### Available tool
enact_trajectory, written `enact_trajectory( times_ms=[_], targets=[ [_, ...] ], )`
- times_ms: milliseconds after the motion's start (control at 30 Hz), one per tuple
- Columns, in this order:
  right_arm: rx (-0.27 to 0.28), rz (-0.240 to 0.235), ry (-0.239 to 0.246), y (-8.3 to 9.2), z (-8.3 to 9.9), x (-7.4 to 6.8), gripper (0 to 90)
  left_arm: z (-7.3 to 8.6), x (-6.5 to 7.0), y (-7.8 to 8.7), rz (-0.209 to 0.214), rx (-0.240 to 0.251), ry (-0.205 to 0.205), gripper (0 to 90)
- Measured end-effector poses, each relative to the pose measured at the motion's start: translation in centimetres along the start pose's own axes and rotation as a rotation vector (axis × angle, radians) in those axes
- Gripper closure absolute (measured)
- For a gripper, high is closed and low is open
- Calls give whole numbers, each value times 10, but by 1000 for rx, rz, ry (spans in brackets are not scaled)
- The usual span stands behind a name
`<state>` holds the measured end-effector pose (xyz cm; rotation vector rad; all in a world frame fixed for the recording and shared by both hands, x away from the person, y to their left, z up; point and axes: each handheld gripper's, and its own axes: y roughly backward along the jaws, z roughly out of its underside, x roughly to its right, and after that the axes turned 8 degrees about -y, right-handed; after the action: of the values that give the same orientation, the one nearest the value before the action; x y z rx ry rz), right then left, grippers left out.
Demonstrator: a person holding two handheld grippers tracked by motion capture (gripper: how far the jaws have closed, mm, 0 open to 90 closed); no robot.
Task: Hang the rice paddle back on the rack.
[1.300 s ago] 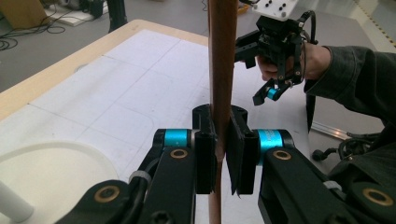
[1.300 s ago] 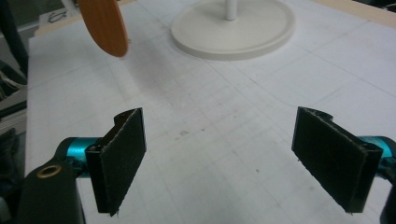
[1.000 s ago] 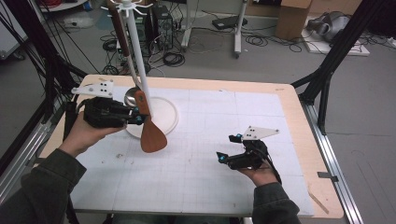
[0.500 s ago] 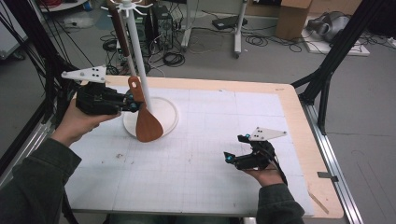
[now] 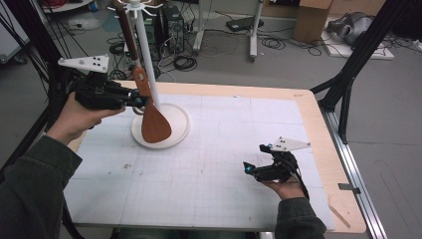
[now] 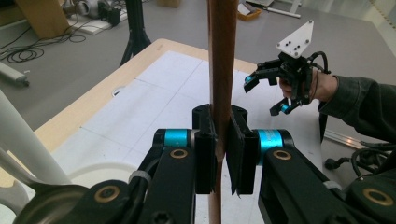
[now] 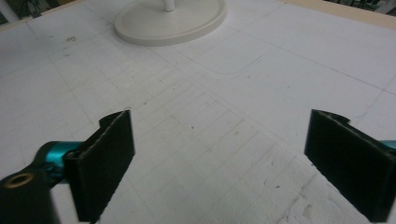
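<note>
2 jaws of the left gripper [image 6: 218, 158] clamp the wooden spatula [image 5: 149, 107] by its handle, upright beside the white stand [image 5: 144, 55], blade above the stand's base. The right gripper [image 5: 255, 168], jaws just opened wide and empty, rests low over the table [image 5: 209, 164]. If the handle swings against the pole, the spatula could twist in the grip and miss a hook.

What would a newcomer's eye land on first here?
Probably the wooden spatula, hanging blade down over the round white base of the hook stand at the table's far left, its handle clamped in the left gripper. Next, the right gripper low over the white mat at the near right; its jaws have just been opening and stand wide apart with nothing between them.
</note>
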<state>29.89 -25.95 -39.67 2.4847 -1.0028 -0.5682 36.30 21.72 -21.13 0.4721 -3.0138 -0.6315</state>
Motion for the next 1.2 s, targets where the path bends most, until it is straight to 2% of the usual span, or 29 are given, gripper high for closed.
enact_trajectory(
  times_ms=[233, 367, 467, 867, 933, 1200],
  targets=[
    [8, 14, -10, 4, 1, 3, 4, -10, -14, 0, 22, 14, -3, 820],
    [-9, 10, -3, 3, 2, 2, 4, -11, -23, 0, 21, 13, 2, 820],
    [-13, 15, 11, 2, 2, 1, 4, -15, -30, 1, 10, 5, 8, 820],
    [-2, 28, 8, 2, 1, 0, 4, -37, -45, 5, 9, 7, 16, 820],
    [1, 25, 3, 2, 0, 1, 4, -42, -47, 6, 6, -6, 11, 820],
    [13, 27, 10, 1, -1, 1, 3, -52, -57, 9, -21, 0, 24, 820]
  ],
)
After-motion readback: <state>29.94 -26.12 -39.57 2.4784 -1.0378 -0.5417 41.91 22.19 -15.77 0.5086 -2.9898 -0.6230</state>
